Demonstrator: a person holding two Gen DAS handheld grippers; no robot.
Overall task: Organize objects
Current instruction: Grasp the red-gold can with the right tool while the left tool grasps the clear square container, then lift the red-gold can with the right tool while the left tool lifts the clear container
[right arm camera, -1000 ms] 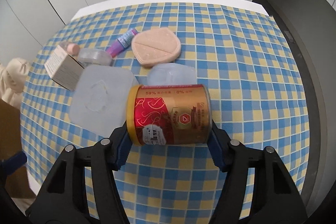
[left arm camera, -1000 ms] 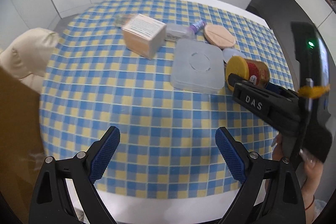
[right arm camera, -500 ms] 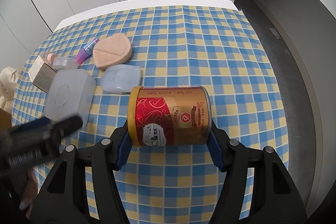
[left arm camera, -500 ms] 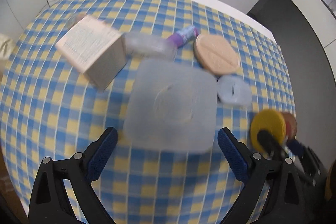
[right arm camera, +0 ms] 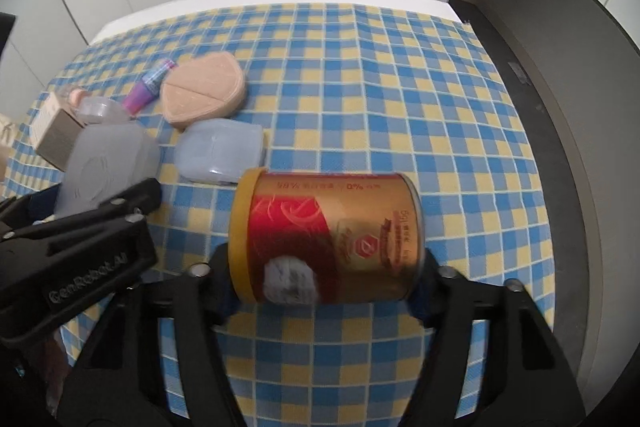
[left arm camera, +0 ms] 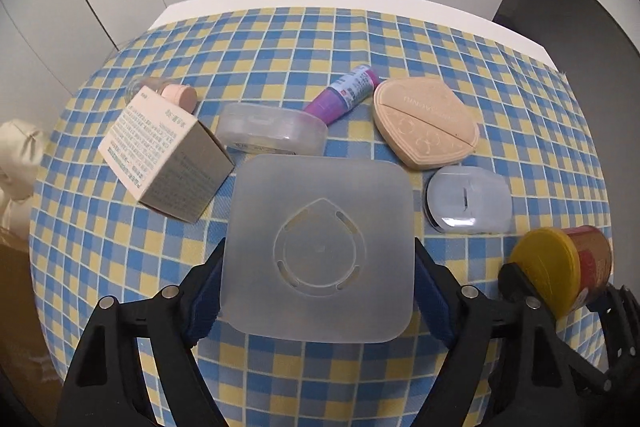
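My left fingers [left arm camera: 318, 291] are straddling the square translucent lid [left arm camera: 318, 247], one blue pad at each side edge; the lid is hiding the pad faces, so I cannot tell whether they are pressing it or only standing beside it. My right fingers [right arm camera: 326, 267] are clamping the red-and-gold can [right arm camera: 332, 239] by its two ends, so it is lying sideways, yellow cap to the left, off the checked cloth. The white label on its near side is blurring and I cannot read it. In the left wrist view the can is showing to the right of the lid, partly cut off behind black gripper parts.

Taking the lid as my landmark: the cardboard box [left arm camera: 166, 155] is sitting tilted just to its left, printed face up. Behind the box a small pink-capped bottle [left arm camera: 176, 95] is peeking out, its body mostly hidden. Just behind the lid an oval clear case [left arm camera: 272, 129] is lying, and past that a purple tube [left arm camera: 344, 93], its near end tucked behind the case. Behind and to the lid's right a peach compact [left arm camera: 426, 121] is resting, and directly right of the lid a small frosted case [left arm camera: 468, 199]. All are sitting on the counter [left arm camera: 400, 39], whose white far edge is showing beyond the cloth.
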